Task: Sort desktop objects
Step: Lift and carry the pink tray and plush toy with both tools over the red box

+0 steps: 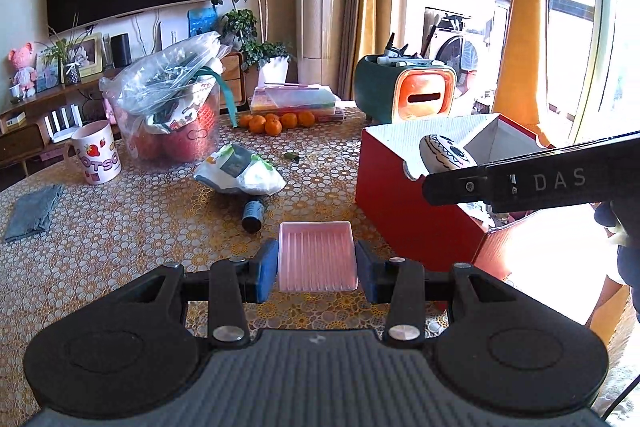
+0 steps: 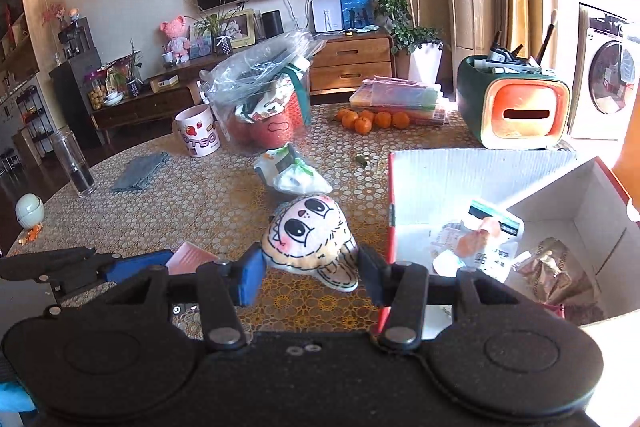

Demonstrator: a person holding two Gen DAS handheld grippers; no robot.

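My left gripper (image 1: 316, 261) is shut on a pink ridged plastic tray (image 1: 316, 251), held just above the table beside the red box (image 1: 404, 195). My right gripper (image 2: 312, 269) is shut on a white plush toy with big cartoon eyes (image 2: 306, 235), held over the table next to the box's left wall. The plush toy also shows in the left wrist view (image 1: 446, 153), above the box. The open red box with white inside (image 2: 472, 179) holds several packets (image 2: 480, 239). The left gripper with the pink tray shows at the lower left of the right wrist view (image 2: 160, 259).
On the patterned table (image 1: 140, 227) lie a white-green packet (image 1: 240, 171), a small dark bottle (image 1: 252, 215), a folded grey cloth (image 1: 34, 213), a strawberry mug (image 1: 98, 157), a clear bag over red containers (image 1: 168, 115), oranges (image 1: 276, 123) and a green-orange organiser (image 1: 404, 91). A clear tumbler (image 2: 74, 163) stands at the table's left.
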